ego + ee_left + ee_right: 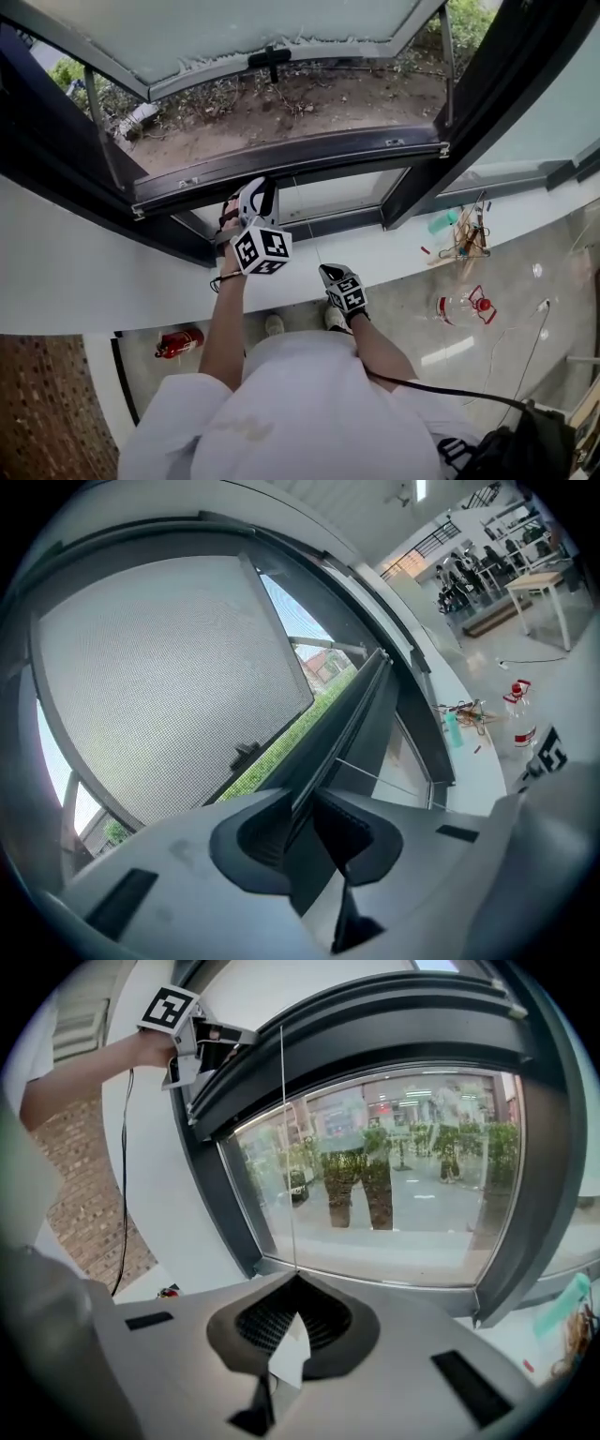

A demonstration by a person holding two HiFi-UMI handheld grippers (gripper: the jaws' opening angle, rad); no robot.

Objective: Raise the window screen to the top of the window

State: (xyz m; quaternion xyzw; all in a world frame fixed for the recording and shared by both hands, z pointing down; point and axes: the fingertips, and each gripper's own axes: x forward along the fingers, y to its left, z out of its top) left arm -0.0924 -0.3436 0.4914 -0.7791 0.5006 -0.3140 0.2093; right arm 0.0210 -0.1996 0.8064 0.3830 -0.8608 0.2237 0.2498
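The window screen's dark bottom bar (291,155) runs across the window, with grey mesh (159,686) above it. My left gripper (258,192) is raised to the bar's left part, and in the left gripper view its jaws (305,832) are clamped on the bar's dark edge. A thin pull cord (286,1147) hangs from the bar (375,1026) straight down into my right gripper (291,1321), which is shut on it. That gripper (333,274) sits lower, in front of the white sill. The left gripper (220,1049) also shows at the top left of the right gripper view.
The glass sash (234,37) is swung outward over bare ground. A fixed pane (328,197) lies below the bar. Tools (464,239) lie on the white sill (403,258) at right. On the floor are a red fire extinguisher (178,342) and a plastic bottle (464,305).
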